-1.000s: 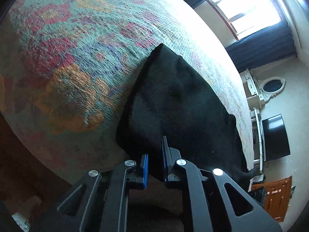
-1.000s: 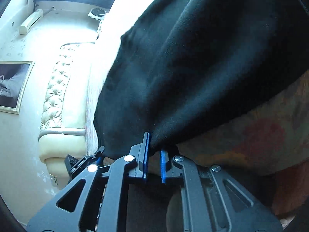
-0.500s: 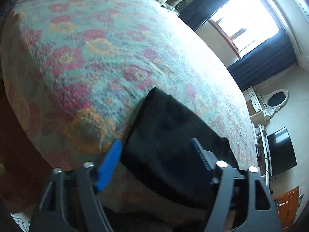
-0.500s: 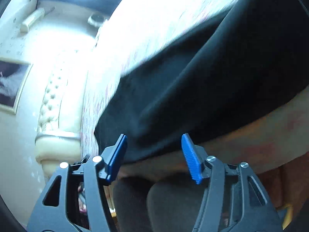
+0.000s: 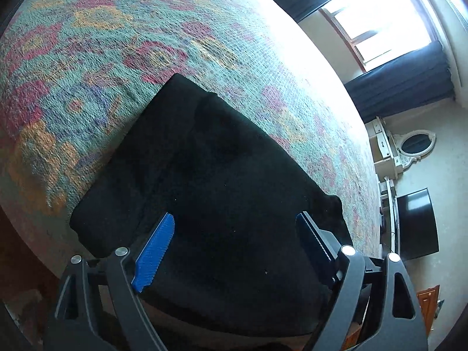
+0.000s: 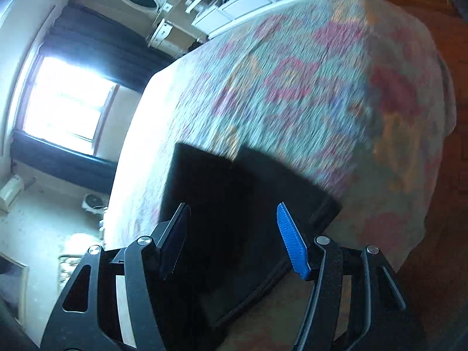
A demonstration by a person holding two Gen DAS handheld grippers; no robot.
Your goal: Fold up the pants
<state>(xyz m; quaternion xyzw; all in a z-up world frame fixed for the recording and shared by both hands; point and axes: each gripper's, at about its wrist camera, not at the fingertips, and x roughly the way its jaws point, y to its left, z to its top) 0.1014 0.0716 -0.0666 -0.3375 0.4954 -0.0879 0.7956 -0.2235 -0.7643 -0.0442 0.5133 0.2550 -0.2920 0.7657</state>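
Observation:
Black pants (image 5: pixel 216 181) lie flat on a flowered bedspread (image 5: pixel 117 58), near the bed's near edge, part hanging over it. My left gripper (image 5: pixel 235 225) is open and empty, hovering over the near part of the pants. In the right wrist view the pants (image 6: pixel 234 204) show as a dark, roughly rectangular shape on the bedspread (image 6: pixel 321 87). My right gripper (image 6: pixel 234 219) is open and empty above them. That view is motion-blurred.
A bright window with dark curtains (image 5: pixel 380 14) is beyond the bed. A white dresser with an oval mirror (image 5: pixel 415 146) and a black TV (image 5: pixel 415 225) stand along the right wall. Reddish floor (image 6: pixel 438 263) lies beside the bed.
Both grippers were shut on the pants' edge a second ago; both opened, let go and pulled back. The right gripper has swung round to face across the bed.

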